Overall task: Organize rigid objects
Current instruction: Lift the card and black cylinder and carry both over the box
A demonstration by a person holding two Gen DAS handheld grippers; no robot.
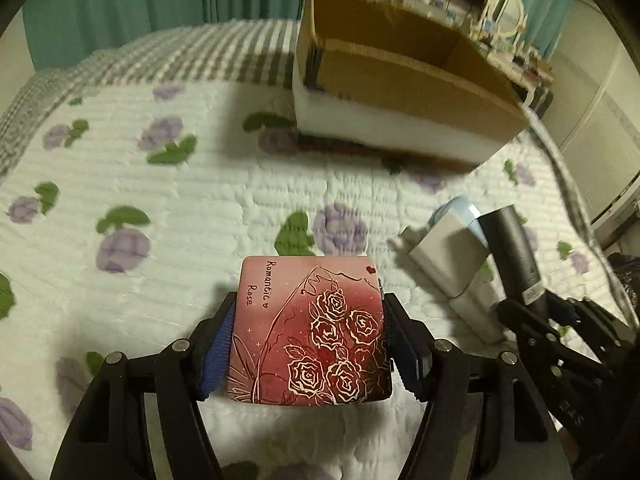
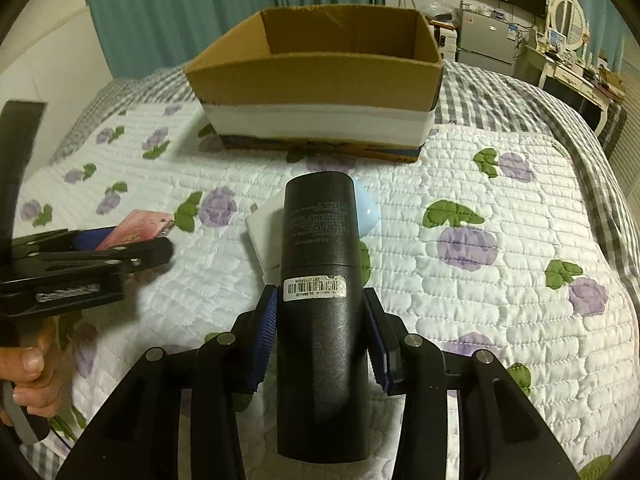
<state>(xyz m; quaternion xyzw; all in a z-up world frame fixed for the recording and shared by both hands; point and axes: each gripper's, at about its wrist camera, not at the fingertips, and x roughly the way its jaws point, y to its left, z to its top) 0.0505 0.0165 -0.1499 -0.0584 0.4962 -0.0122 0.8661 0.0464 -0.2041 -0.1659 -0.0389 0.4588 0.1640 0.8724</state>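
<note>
While the cardboard box (image 2: 316,80) ahead looked empty, the left gripper (image 1: 308,332) pinched a rose-printed case (image 1: 310,332) and the right gripper (image 2: 320,332) clamped a black bottle (image 2: 320,280); white and blue items (image 2: 264,236) lay just beyond, so sorting seemed barely begun.

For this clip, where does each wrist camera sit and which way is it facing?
Left wrist: on the left gripper, looking along its fingers over the rose-print tin it clamps, toward the cardboard box; the right gripper shows at the right edge.
Right wrist: on the right gripper, looking along the black bottle it clamps, straight at the cardboard box; the left gripper and the person's left hand show at the left edge.
Shared: box, floral quilt, tin, bottle, white carton.
</note>
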